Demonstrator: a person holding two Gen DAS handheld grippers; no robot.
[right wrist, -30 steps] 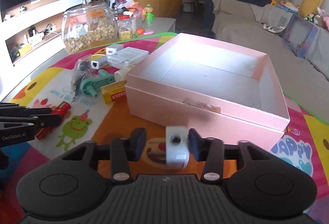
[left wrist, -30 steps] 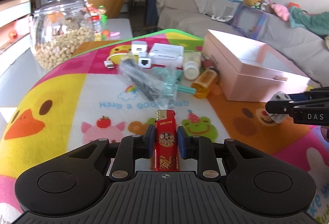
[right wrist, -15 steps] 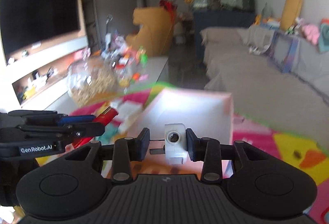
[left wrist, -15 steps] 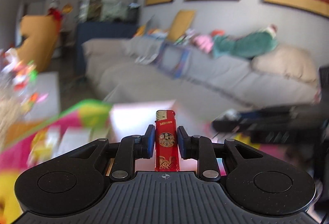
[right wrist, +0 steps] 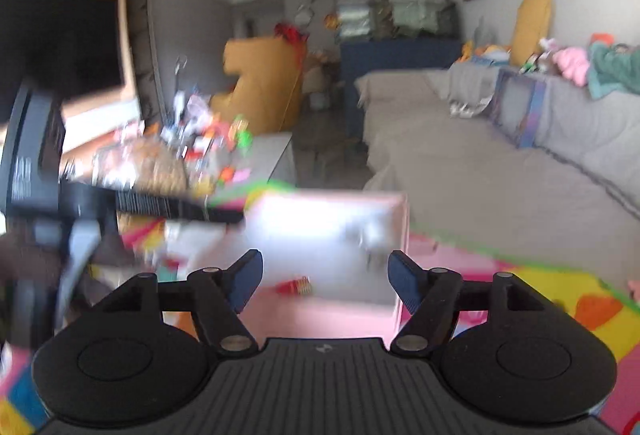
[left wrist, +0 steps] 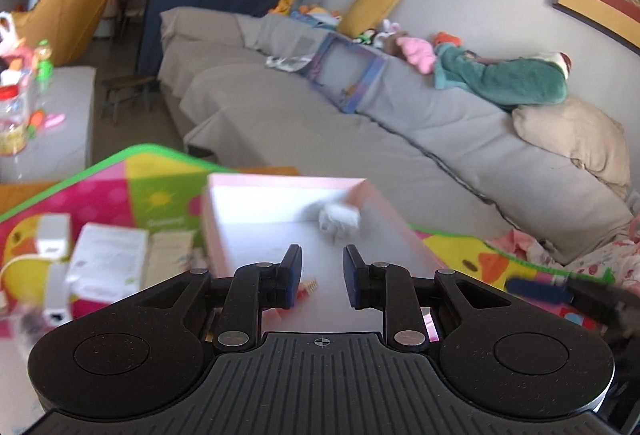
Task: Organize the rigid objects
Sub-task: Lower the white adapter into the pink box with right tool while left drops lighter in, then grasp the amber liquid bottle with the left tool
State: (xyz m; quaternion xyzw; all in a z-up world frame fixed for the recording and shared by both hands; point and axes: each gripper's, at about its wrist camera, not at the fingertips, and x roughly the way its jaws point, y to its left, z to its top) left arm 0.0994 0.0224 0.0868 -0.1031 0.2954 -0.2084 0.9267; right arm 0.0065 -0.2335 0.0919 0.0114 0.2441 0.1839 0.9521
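My left tongs [left wrist: 318, 277] gape empty over the pink box [left wrist: 400, 223]; right tongs [right wrist: 325, 281] are opening, empty. Lighter [right wrist: 295, 286] and white adapter [left wrist: 339, 219] lie inside, dropped for sorting.

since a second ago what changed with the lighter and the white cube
Both were let go into the pink box. The red lighter left the left claw; the white cube left the right claw, whose jaws are opening. The box stayed on the mat.

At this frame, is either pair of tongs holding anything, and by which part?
Nothing is held. The left tongs and right tongs stand empty; the lighter and white adapter are in the pink box.
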